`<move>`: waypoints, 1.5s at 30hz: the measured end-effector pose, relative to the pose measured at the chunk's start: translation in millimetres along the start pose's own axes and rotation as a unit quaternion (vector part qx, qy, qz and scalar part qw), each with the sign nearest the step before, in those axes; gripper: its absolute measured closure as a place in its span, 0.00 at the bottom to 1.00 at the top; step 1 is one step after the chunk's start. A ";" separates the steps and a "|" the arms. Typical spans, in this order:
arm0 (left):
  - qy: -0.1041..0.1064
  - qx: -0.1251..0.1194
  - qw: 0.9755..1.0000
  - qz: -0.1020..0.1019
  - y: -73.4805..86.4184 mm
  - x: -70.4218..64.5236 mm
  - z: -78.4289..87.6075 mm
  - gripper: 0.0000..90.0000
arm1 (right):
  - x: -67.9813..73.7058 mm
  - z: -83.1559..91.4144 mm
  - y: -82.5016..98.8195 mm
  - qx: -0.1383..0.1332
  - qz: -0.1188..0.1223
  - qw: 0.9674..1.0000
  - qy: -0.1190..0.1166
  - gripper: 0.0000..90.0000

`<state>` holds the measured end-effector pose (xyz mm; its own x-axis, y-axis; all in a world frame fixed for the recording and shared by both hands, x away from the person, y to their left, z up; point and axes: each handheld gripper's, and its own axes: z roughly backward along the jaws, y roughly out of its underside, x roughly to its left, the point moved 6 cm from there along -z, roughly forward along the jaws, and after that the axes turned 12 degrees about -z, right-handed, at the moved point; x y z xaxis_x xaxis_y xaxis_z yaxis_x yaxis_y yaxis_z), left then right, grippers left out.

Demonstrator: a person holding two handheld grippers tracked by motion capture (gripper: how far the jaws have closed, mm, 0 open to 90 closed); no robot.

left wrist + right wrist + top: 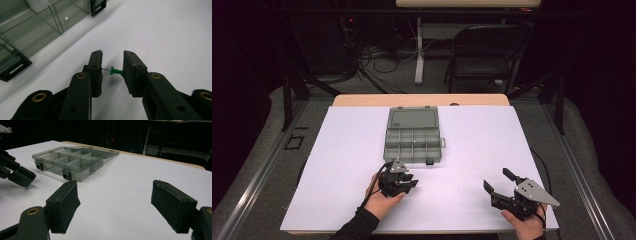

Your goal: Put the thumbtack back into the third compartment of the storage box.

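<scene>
The left gripper point(112, 71) holds a small green push pin point(116, 71) between its two black jaws, which are closed most of the way and press on the pin from both ends. The pin lies crosswise between the pads: its long axis goes from one pad to the other, the thin metal point touches the left pad, and the green plastic head sits against the right pad. The body is bright green with a flared collar, and the needle is short and grey. The pin is carried just above the white table surface point(162, 30), near the front edge of the compartment box point(413, 141). This box is of clear grey plastic with its lid open toward the far side and small dividers inside. Further to the right, the right gripper point(115, 205) has its jaws wide apart, with nothing between them, above the white surface.
</scene>
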<state>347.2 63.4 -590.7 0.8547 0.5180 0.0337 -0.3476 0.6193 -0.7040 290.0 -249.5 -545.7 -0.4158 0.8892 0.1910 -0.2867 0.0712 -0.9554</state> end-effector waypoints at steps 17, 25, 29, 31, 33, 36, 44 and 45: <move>-0.011 -0.047 0.999 0.026 -30.6 19.1 20.3 0.77 | -1.0 -1.9 1.9 0.005 -0.004 1.000 0.000 0.23; -0.015 -0.064 0.997 0.037 -56.9 30.2 27.7 0.77 | -2.0 -1.3 1.0 0.003 -0.004 1.000 0.001 0.23; -0.019 -0.062 0.997 0.036 -69.1 37.4 27.5 0.77 | -0.5 -1.7 0.7 0.002 0.001 1.000 -0.001 0.23; -0.020 -0.060 0.997 0.039 -74.5 42.2 26.9 0.77 | -0.8 -1.6 0.7 0.002 0.001 1.000 -0.001 0.23; -0.022 -0.058 0.997 0.041 -79.9 47.3 26.6 0.77 | -1.2 -1.6 0.7 0.003 -0.002 1.000 -0.001 0.23; -0.024 -0.061 0.997 0.049 -88.3 54.3 26.0 0.77 | -1.3 -1.7 0.8 0.003 -0.002 1.000 -0.001 0.23; -0.032 -0.060 0.996 0.061 -108.9 69.3 24.5 0.77 | -0.9 -1.4 0.6 0.003 0.000 1.000 -0.002 0.23; -0.034 -0.059 0.996 0.061 -111.0 71.5 24.1 0.77 | -1.0 -1.2 0.6 0.003 0.000 1.000 -0.001 0.23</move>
<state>437.5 45.9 -493.1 0.7790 0.6269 -0.0119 -0.3965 0.4778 -0.7839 291.3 -249.7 -546.7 -0.4180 0.8881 0.1912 -0.2916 0.0681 -0.9541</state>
